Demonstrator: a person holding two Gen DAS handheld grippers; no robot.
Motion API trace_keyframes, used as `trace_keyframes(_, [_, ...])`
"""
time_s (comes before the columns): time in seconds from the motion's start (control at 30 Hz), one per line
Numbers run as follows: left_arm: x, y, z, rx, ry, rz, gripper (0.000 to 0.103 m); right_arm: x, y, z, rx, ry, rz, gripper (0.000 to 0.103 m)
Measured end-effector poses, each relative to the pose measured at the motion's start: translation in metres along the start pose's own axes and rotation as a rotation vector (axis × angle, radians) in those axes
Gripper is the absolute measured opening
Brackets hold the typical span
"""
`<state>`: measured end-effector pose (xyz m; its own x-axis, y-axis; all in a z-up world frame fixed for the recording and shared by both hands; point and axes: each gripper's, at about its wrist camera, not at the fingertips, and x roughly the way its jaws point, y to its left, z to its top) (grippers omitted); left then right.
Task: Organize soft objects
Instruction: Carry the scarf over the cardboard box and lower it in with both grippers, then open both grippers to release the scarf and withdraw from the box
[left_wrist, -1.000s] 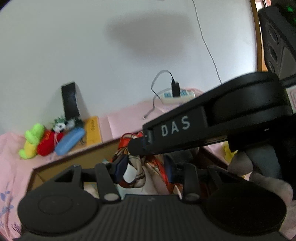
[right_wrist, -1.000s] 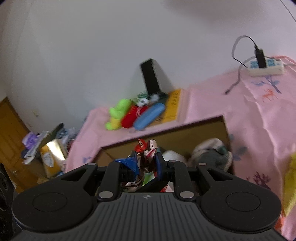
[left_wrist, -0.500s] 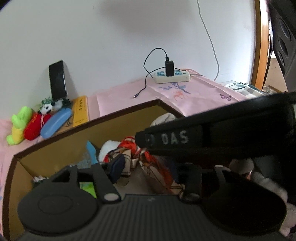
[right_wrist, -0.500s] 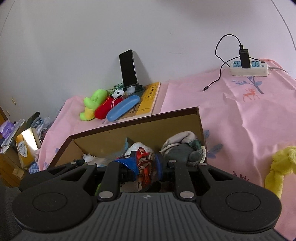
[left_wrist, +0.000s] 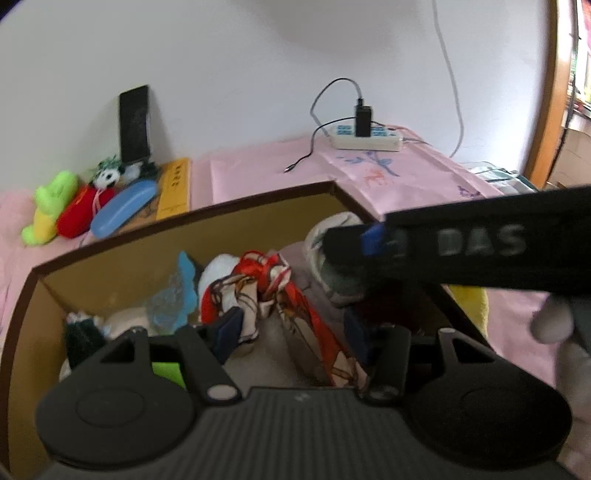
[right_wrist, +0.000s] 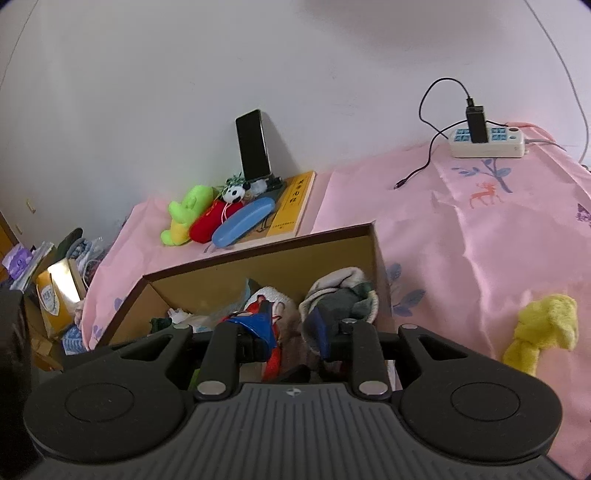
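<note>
Both grippers, left (left_wrist: 291, 332) and right (right_wrist: 293, 330), over the cardboard box (left_wrist: 258, 199); fingers opening, pads clear of the patterned scarf (left_wrist: 266, 291) lying inside. Lift straight out to avoid snagging.

You get soft, even daylight in both views; the brightest glare sits at the upper right of the left wrist view. A broad dim shadow smudges the white wall (left_wrist: 295, 55) at top centre. Straight edges bow near the corners. The lettered black bar (left_wrist: 480, 251) at right is blurred.
</note>
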<state>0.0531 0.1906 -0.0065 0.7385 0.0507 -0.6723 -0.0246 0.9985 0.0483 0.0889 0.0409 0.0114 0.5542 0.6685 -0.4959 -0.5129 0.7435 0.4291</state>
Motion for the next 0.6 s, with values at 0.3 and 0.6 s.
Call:
trace_keyframes(0.3, [-0.019, 0.000, 0.002, -0.078, 0.026, 0.080, 0.054, -0.024, -0.001, -0.005, -0.017, -0.024, -0.040, 0.007])
trace_keyframes(0.6, [-0.032, -0.006, -0.009, -0.095, 0.047, 0.159, 0.055, -0.036, 0.003, -0.019, -0.062, -0.008, -0.088, 0.007])
